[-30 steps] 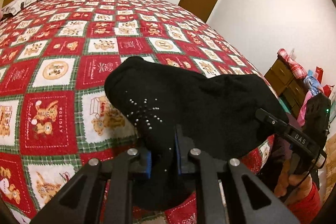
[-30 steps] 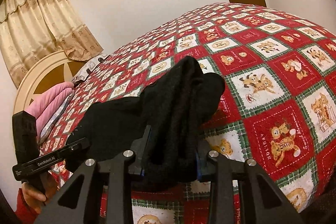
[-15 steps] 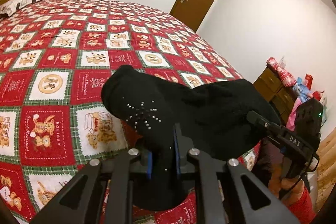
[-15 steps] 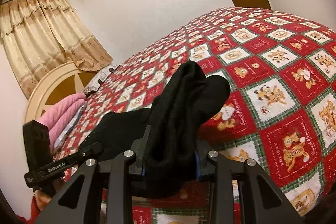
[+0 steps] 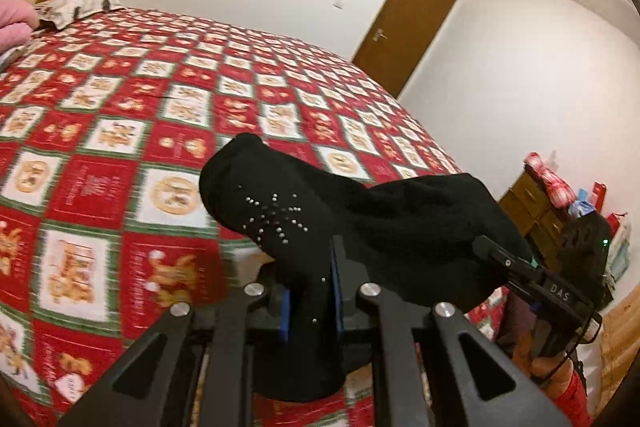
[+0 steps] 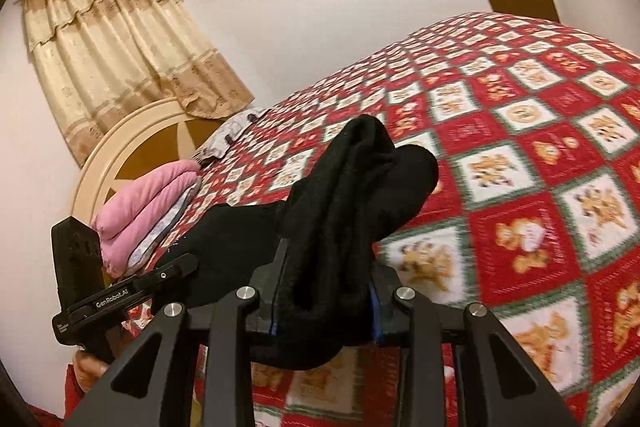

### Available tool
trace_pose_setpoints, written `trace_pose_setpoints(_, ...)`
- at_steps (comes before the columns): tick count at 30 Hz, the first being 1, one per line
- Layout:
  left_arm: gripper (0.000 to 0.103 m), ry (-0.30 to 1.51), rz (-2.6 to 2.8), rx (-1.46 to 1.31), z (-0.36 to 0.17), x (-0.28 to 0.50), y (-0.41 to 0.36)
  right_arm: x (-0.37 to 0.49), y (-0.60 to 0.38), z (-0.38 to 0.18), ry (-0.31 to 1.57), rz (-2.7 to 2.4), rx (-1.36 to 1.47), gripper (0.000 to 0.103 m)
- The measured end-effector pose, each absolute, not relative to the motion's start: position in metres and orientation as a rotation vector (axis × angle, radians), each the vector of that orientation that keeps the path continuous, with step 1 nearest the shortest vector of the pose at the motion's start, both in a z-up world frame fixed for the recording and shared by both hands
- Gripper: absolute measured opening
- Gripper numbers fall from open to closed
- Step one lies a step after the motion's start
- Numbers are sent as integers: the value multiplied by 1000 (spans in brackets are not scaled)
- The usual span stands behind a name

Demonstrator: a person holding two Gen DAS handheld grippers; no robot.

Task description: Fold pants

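Observation:
The black pants (image 5: 384, 223) with small silver studs hang stretched between my two grippers above the near edge of the bed. My left gripper (image 5: 310, 291) is shut on one bunched end of the fabric. My right gripper (image 6: 324, 291) is shut on the other bunched end of the pants (image 6: 352, 195), which drapes over its fingers. In the left wrist view the right gripper's body (image 5: 560, 291) shows at the right; in the right wrist view the left gripper's body (image 6: 120, 299) shows at the left.
The bed has a red, green and white checked quilt (image 5: 120, 131). Folded pink bedding (image 6: 148, 203) lies near the headboard (image 6: 132, 143). A brown door (image 5: 404, 27) is at the back and a wooden dresser (image 5: 536, 211) with clutter stands at the right.
Both grippers have risen and tilted upward with the pants still held; more wall, ceiling and headboard now show. The pants have lifted further off the quilt.

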State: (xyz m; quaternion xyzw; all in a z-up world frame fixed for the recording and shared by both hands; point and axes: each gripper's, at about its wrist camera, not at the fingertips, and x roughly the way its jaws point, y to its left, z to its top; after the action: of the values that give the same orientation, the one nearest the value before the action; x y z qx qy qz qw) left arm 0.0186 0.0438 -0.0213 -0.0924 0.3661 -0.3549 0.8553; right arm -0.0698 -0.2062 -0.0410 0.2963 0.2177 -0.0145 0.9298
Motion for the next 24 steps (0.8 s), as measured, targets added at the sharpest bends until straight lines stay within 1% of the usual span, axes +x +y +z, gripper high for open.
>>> trace_pose_setpoints(8,15,736,-616,-190,-14,40,91,-4,-173,-36,472,81,580,33)
trace_pose_setpoints(16,15,707,-445,-161,-17,59,137,71,-127,-58,540,219,596,33)
trace_pose_setpoints(24,15,688,-340,-151,-23,81,163,116,-99,-59,545,264,579,33)
